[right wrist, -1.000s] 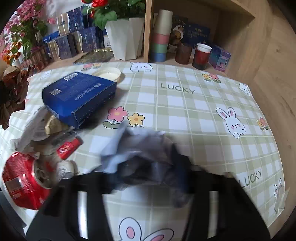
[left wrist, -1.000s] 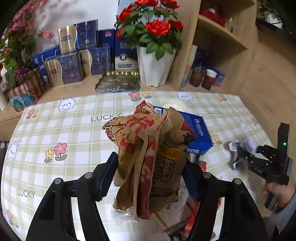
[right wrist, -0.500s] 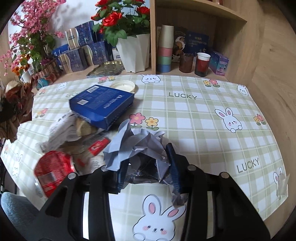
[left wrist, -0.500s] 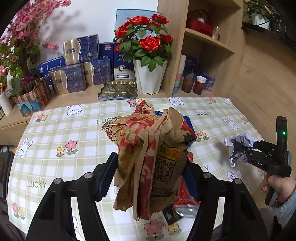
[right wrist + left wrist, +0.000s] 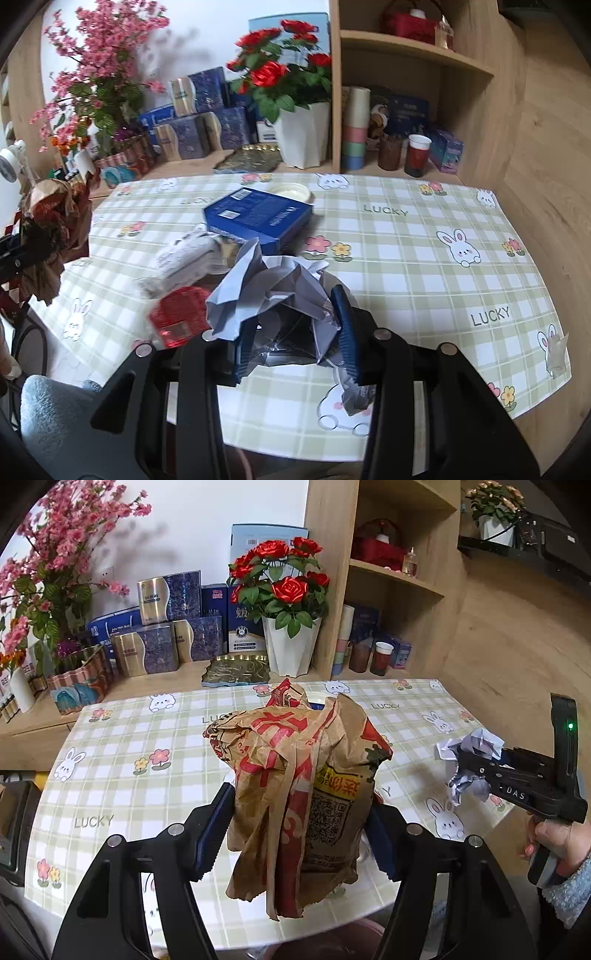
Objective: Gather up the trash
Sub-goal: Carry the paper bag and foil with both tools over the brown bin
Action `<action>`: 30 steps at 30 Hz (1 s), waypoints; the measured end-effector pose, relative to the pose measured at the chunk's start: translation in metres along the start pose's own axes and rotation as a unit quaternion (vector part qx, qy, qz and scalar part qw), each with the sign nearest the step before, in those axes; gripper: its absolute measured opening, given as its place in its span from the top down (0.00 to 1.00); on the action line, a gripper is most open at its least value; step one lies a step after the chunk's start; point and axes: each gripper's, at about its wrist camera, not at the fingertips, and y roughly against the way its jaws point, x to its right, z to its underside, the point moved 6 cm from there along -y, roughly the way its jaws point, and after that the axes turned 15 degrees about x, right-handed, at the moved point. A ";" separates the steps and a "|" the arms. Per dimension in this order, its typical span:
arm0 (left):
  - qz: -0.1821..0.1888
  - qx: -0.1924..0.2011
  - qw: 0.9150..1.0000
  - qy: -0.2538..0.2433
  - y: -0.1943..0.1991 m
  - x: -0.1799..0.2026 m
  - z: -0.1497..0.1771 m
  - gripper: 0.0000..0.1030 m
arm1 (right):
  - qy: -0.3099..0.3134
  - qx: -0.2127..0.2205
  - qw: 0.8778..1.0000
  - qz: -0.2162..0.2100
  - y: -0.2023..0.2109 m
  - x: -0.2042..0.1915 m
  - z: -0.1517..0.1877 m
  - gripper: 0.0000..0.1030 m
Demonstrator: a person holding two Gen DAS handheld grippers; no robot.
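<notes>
left gripper (image 5: 299,834) clamps a brown paper bag (image 5: 299,794); right gripper (image 5: 295,339) clamps crumpled paper (image 5: 269,291); crushed red can (image 5: 179,317) at nine o'clock, blue box (image 5: 258,218) at twelve

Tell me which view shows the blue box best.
The right wrist view: the blue box lies in full sight on the table. In the left wrist view the brown paper bag hides nearly all of it.

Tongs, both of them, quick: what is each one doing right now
Left tongs: shut on the crumpled brown paper bag.
Right tongs: shut on the crumpled white paper wad.
</notes>
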 end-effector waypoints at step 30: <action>-0.026 -0.004 0.998 0.057 0.145 -0.020 0.103 0.35 | 0.052 -0.066 0.986 -0.143 0.091 -0.139 0.126 0.60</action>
